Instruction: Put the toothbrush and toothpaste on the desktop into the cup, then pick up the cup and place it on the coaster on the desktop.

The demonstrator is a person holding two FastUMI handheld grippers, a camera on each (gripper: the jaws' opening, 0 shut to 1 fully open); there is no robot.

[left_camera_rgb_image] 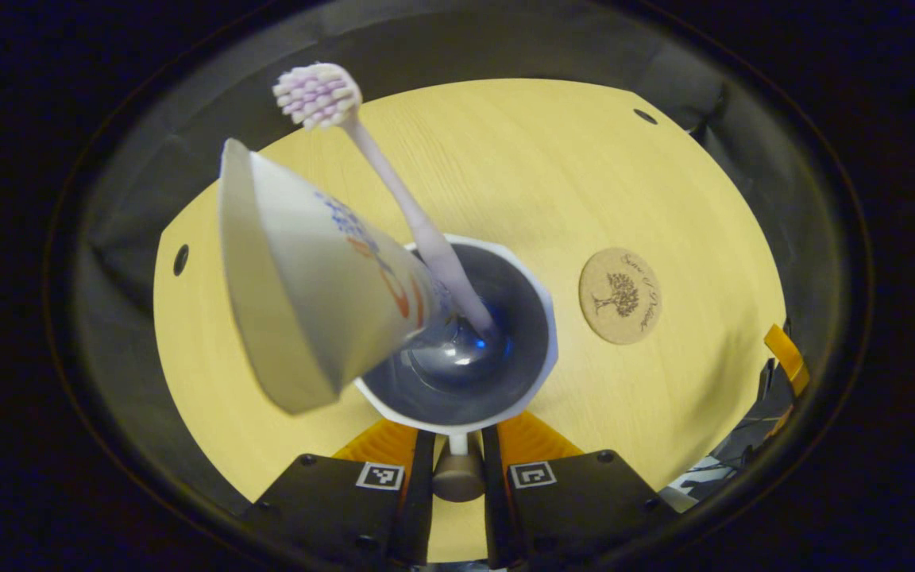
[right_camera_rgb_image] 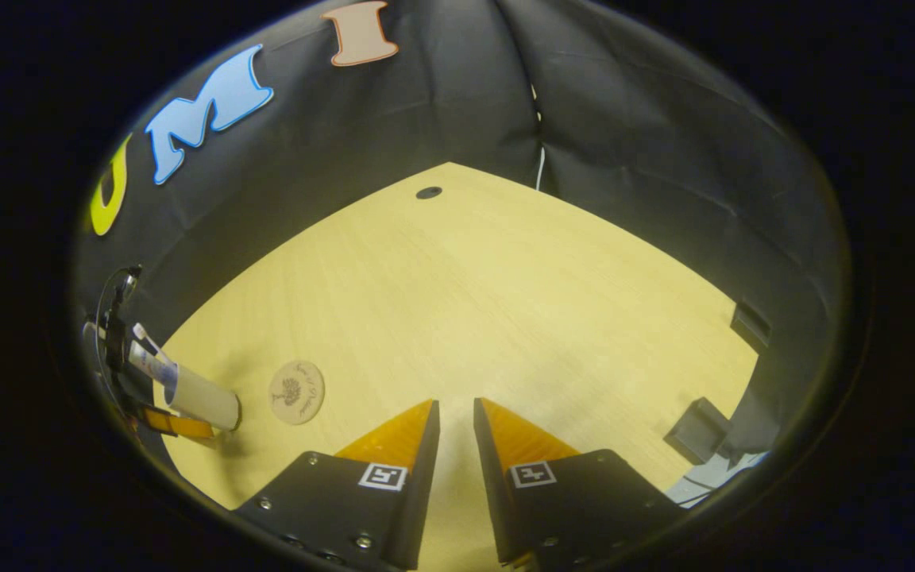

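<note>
the cup (left_camera_rgb_image: pixel 457 334) sits right in front of the left gripper (left_camera_rgb_image: pixel 457 453), seen from above, its near rim between the two fingers, which pinch the rim wall. inside it stand the toothbrush (left_camera_rgb_image: pixel 394 183), handle down and bristle head leaning up and away, and the toothpaste (left_camera_rgb_image: pixel 306 278), a wide tube tilted out over the cup's left rim. whether the cup's base touches the desktop (left_camera_rgb_image: pixel 505 159) cannot be told from this angle.

the coaster (left_camera_rgb_image: pixel 620 295), a round cork disc with a tree print, lies flat just right of the cup, apart from it, with bare wood all round. beyond the cup the desktop runs open to its curved far edge, where two small dark holes sit near the black cloth wall.

in the right gripper view the right gripper (right_camera_rgb_image: pixel 456 429) hangs over bare wood well right of the cup (right_camera_rgb_image: pixel 199 401), fingers nearly together with a narrow gap and nothing between them. the coaster (right_camera_rgb_image: pixel 297 392) lies between it and the cup. a dark block (right_camera_rgb_image: pixel 700 429) sits at the desktop's edge, far right of the cup.
</note>
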